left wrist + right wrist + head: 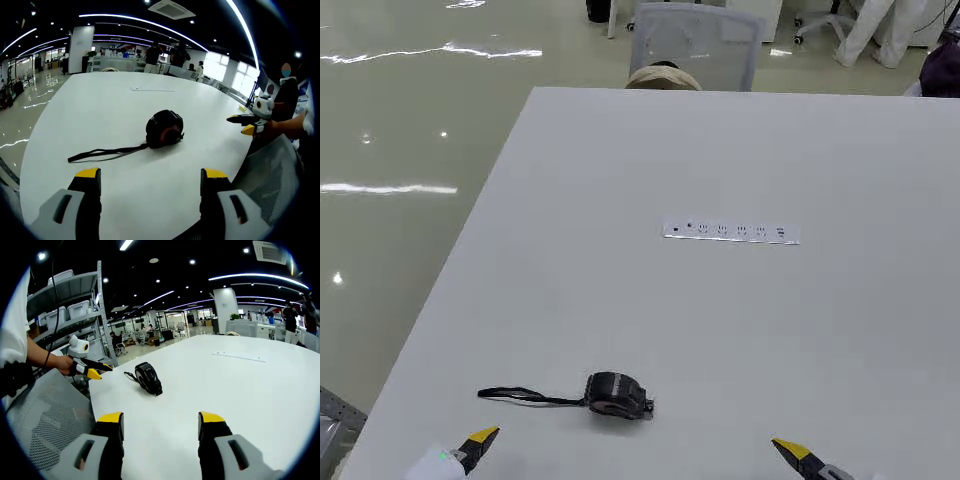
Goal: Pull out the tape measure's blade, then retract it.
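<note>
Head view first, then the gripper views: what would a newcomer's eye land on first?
The black tape measure, lying near the front edge of the white table, its strap trailing left in the head view. Next, the yellow-tipped left gripper and right gripper, both open and short of it on either side. Farther back lies a white power strip.

Tape measure (617, 394) on table (720, 330), strap (520, 396) left, pwr strip (731, 232) behind.

Glossy pale floor (410, 150), grey mesh chair (695, 45), ceiling strip lights (120, 17).
</note>
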Action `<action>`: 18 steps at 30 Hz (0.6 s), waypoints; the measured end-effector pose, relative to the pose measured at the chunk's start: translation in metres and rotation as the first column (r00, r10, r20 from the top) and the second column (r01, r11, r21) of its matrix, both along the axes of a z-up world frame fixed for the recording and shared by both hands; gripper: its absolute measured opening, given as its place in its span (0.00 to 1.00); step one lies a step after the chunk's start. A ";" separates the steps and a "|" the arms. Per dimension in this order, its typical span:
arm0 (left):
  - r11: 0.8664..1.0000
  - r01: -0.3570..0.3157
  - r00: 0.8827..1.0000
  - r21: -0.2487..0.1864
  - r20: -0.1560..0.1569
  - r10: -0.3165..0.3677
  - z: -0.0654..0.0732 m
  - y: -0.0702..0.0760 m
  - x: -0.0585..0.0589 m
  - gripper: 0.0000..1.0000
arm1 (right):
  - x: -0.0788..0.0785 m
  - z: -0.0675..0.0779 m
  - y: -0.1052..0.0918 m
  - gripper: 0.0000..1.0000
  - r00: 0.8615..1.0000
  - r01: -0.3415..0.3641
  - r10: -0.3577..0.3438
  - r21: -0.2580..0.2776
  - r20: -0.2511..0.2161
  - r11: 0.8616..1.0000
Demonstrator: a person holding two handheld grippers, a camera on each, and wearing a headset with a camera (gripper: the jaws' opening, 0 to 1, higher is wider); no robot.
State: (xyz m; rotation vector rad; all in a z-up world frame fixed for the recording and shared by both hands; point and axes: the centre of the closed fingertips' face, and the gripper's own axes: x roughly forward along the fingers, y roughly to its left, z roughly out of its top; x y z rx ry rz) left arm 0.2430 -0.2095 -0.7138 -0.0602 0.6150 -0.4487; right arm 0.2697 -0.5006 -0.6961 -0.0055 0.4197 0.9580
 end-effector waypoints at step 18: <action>1.000 -0.021 1.000 -0.018 0.006 0.021 0.000 0.004 -0.007 0.79 | -0.009 -0.005 -0.006 0.61 1.000 0.019 -0.019 -0.002 -0.010 1.000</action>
